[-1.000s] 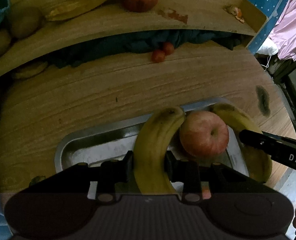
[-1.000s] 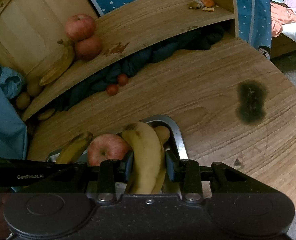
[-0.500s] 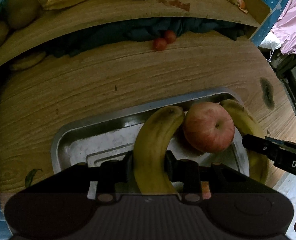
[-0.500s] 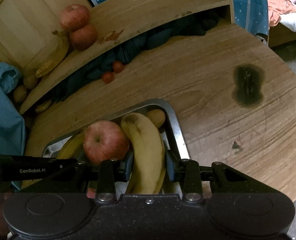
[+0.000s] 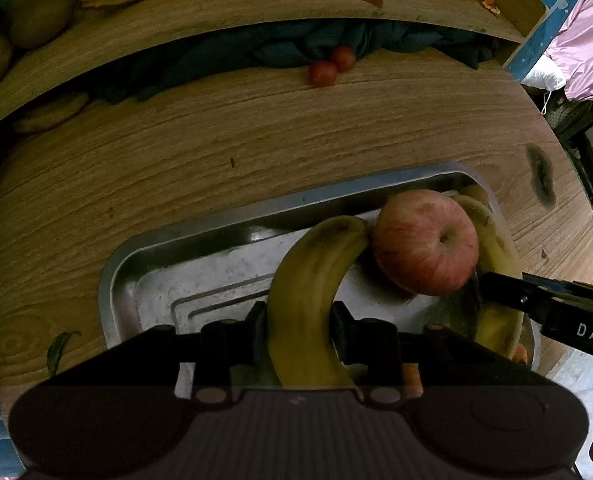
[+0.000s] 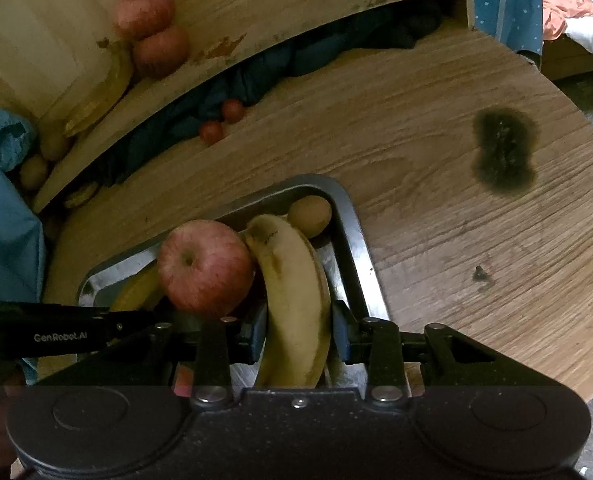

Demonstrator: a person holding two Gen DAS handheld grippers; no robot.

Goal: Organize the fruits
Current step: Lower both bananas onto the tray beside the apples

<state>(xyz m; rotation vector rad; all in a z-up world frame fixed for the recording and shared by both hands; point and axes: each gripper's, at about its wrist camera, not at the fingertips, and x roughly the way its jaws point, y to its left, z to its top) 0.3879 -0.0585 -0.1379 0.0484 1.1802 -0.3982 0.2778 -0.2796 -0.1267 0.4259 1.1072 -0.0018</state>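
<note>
A metal tray [image 5: 144,248] lies on the round wooden table. My left gripper [image 5: 298,332] is shut on a yellow banana [image 5: 312,276] over the tray's middle. A red apple [image 5: 426,242] touches that banana's tip. In the right wrist view my right gripper [image 6: 299,334] is shut on a second banana [image 6: 294,292] at the tray's right end [image 6: 352,232], with the apple [image 6: 204,266] to its left and a small brown fruit [image 6: 310,216] in the tray corner. The left gripper's arm [image 6: 60,334] crosses at the left.
Two small red fruits [image 5: 330,66] lie by dark cloth [image 5: 296,46] under a curved wooden shelf [image 6: 296,8]. The shelf holds two apples [image 6: 152,32], a banana [image 6: 100,96] and kiwis [image 5: 36,16]. A dark stain [image 6: 504,152] marks the table's right side.
Both grippers have drawn back and risen with their bananas, so more of the tray shows. The apple stays between the two bananas.
</note>
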